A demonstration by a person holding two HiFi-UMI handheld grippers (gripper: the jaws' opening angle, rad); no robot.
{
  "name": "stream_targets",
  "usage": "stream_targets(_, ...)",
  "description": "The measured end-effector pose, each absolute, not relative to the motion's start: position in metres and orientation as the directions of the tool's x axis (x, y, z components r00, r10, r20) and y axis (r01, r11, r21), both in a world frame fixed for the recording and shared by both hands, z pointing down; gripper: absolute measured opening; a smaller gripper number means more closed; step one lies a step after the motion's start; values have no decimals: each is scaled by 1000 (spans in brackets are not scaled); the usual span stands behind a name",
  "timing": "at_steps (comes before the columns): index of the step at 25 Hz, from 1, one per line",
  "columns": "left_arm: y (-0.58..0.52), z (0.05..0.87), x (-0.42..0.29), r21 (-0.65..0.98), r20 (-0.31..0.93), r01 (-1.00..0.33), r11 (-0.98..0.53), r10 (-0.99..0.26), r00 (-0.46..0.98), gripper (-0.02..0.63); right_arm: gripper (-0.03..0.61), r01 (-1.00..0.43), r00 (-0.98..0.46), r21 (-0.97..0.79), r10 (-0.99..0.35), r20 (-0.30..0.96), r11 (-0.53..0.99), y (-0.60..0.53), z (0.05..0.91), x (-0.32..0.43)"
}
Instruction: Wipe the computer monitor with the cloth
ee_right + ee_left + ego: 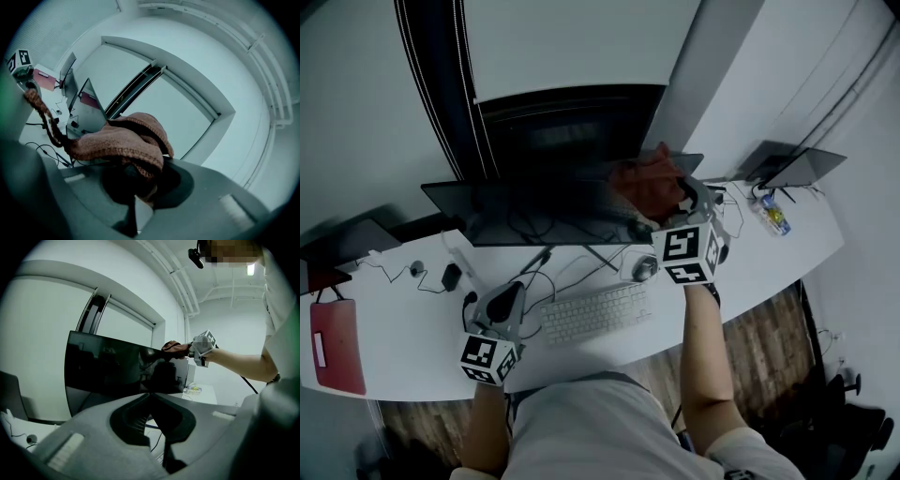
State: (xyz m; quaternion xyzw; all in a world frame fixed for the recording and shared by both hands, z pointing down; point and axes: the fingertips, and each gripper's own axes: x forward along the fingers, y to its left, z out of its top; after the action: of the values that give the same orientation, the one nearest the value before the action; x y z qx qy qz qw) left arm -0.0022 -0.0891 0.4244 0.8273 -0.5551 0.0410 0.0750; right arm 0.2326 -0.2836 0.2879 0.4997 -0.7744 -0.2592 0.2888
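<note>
Rust-brown knitted cloth (123,140) is pinched between the jaws of my right gripper (682,199), bunched over them with a braided edge trailing off to one side. I hold it up against the top edge of the dark computer monitor (534,211), close to the screen's upper right corner, where the cloth touches the frame. The monitor stands toward the back of the white tabletop (412,328), with cables running under it. My left gripper (506,298) sits low over the front of the tabletop, just left of the white keyboard (595,312). Its jaws are pressed together with nothing between them, and they point up at the screen.
</note>
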Motion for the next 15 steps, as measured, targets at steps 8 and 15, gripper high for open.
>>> stream_targets(8,-101,427,37,74,155,-917,-393,-903,400,9,40,-652,-316,673,-932,178,350,-292,288,281)
stream_targets(15,-114,428,70,64,165,-905,-421,-890,425,9,40,-683,-304,651,-939,161,333,-300,287,321)
